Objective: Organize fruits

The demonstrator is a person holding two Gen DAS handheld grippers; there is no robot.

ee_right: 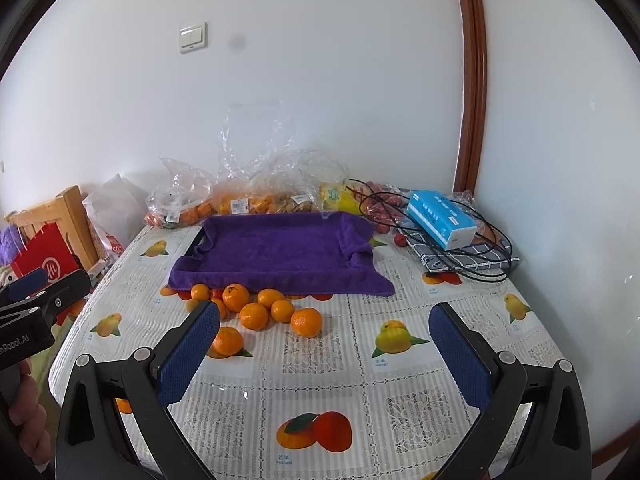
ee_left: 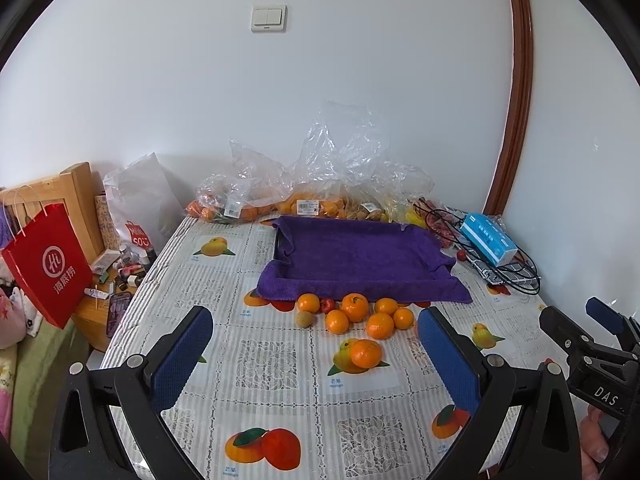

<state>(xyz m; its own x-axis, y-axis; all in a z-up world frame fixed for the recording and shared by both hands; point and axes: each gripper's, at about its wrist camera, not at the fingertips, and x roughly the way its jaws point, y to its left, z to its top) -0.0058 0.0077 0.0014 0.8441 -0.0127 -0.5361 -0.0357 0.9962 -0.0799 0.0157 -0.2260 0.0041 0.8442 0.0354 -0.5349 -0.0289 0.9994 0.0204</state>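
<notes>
Left wrist view: fruit-print tablecloth (ee_left: 280, 364) against a white wall (ee_left: 200, 100) — both grippers (ee_left: 314, 346) (ee_right: 324, 340) spread, holding nothing.

Seven oranges (ee_left: 355, 306) — one purple tray (ee_left: 360, 256)

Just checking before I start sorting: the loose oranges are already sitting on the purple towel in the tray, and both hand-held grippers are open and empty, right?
Not quite. The loose oranges lie on the tablecloth in front of the purple towel, not on it; the towel is bare, as the left wrist view shows. The rest holds: the left hand-held gripper and right hand-held gripper are open and empty.
</notes>
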